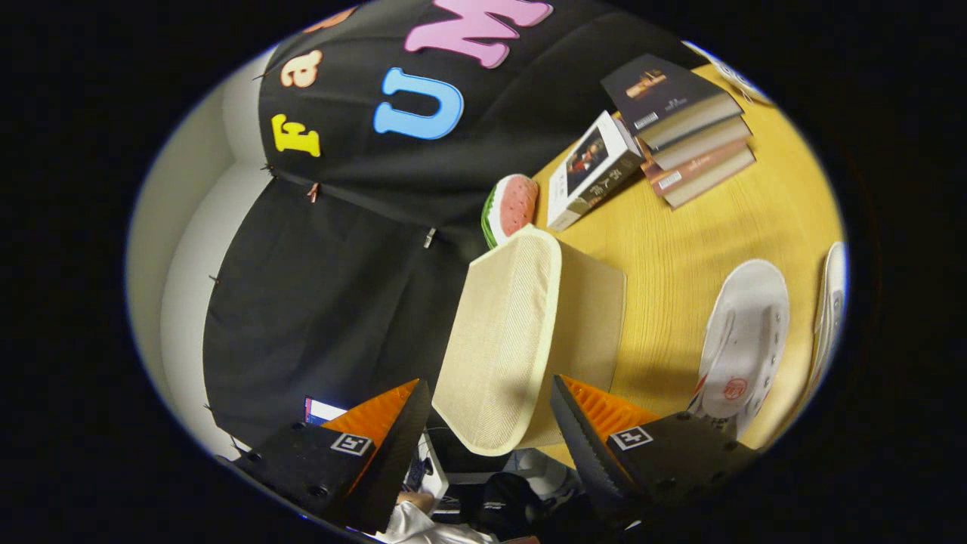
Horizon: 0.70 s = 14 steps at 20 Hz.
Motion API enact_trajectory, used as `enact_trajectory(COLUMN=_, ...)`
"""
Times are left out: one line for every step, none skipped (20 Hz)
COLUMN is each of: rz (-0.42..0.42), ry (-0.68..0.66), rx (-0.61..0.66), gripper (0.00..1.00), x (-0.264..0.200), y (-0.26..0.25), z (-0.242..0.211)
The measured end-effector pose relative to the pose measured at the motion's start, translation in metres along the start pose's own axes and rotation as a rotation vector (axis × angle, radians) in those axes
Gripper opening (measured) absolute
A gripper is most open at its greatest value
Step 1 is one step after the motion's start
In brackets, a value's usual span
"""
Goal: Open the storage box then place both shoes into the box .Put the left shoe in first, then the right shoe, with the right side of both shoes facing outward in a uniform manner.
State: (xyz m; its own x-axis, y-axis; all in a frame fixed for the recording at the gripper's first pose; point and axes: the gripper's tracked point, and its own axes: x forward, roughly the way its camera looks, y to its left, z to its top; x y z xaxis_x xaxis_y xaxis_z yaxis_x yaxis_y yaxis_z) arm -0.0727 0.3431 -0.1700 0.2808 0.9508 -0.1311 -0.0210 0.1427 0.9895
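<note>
Storage box (521, 340) sits between my gripper (491, 423) fingers, which are spread wide and not pressing it; it stands at the table (680, 249) edge. Beyond lie two white shoes (744, 340), a watermelon slice (514, 208) and stacked books (687, 128).
</note>
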Motion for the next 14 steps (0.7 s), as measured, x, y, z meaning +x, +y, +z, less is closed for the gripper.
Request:
enact_trajectory(rz=0.004, ry=0.018, rx=0.035, gripper=0.98, x=0.004, y=-0.004, z=-0.003)
enact_trajectory(rz=0.008, ry=0.037, rx=0.068, gripper=0.98, x=0.009, y=-0.008, z=-0.006)
enact_trajectory(rz=0.017, ry=0.051, rx=0.098, gripper=0.98, x=0.014, y=-0.010, z=-0.009)
enact_trajectory(rz=0.024, ry=0.066, rx=0.127, gripper=0.98, x=0.017, y=-0.012, z=-0.012)
enact_trajectory(rz=0.032, ry=0.079, rx=0.153, gripper=0.98, x=0.021, y=-0.013, z=-0.013)
enact_trajectory(rz=0.036, ry=0.093, rx=0.174, gripper=0.97, x=0.025, y=-0.014, z=-0.016)
enact_trajectory(rz=0.044, ry=0.102, rx=0.193, gripper=0.97, x=0.029, y=-0.015, z=-0.018)
enact_trajectory(rz=0.060, ry=0.106, rx=0.215, gripper=0.97, x=0.031, y=-0.012, z=-0.019)
enact_trajectory(rz=0.078, ry=0.110, rx=0.242, gripper=0.97, x=0.033, y=-0.007, z=-0.020)
enact_trajectory(rz=0.094, ry=0.113, rx=0.266, gripper=0.97, x=0.035, y=-0.003, z=-0.021)
enact_trajectory(rz=0.107, ry=0.115, rx=0.283, gripper=0.97, x=0.037, y=0.001, z=-0.020)
enact_trajectory(rz=0.121, ry=0.117, rx=0.295, gripper=0.96, x=0.039, y=0.006, z=-0.023)
enact_trajectory(rz=0.126, ry=0.124, rx=0.301, gripper=0.93, x=0.040, y=0.008, z=-0.023)
enact_trajectory(rz=0.126, ry=0.129, rx=0.296, gripper=0.83, x=0.038, y=0.007, z=-0.025)
